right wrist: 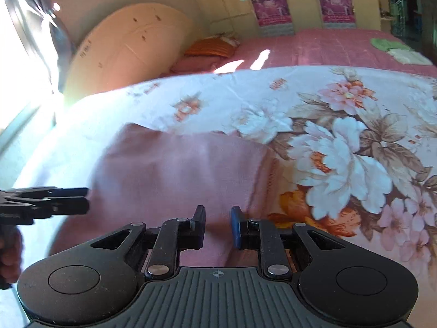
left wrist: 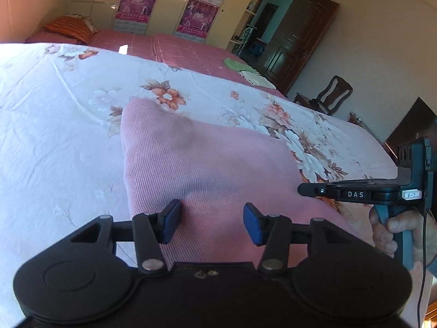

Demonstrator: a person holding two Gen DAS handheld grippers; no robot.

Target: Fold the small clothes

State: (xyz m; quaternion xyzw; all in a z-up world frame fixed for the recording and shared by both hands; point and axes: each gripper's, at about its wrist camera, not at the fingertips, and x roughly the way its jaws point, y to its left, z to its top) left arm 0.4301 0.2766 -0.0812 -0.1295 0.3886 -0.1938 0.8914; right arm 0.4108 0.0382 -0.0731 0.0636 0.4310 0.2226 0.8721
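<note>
A pink ribbed garment lies folded on the floral sheet; it also shows in the right wrist view. My left gripper is open, its blue pads just above the garment's near edge, nothing between them. My right gripper is open with a narrow gap, over the garment's near right part. The right gripper also shows from the side in the left wrist view, at the garment's right edge. The left gripper shows at the left of the right wrist view.
The floral sheet covers the near bed. Beyond it lies a pink bedspread with an orange pillow and folded green and white cloths. A dark chair and door stand at the right.
</note>
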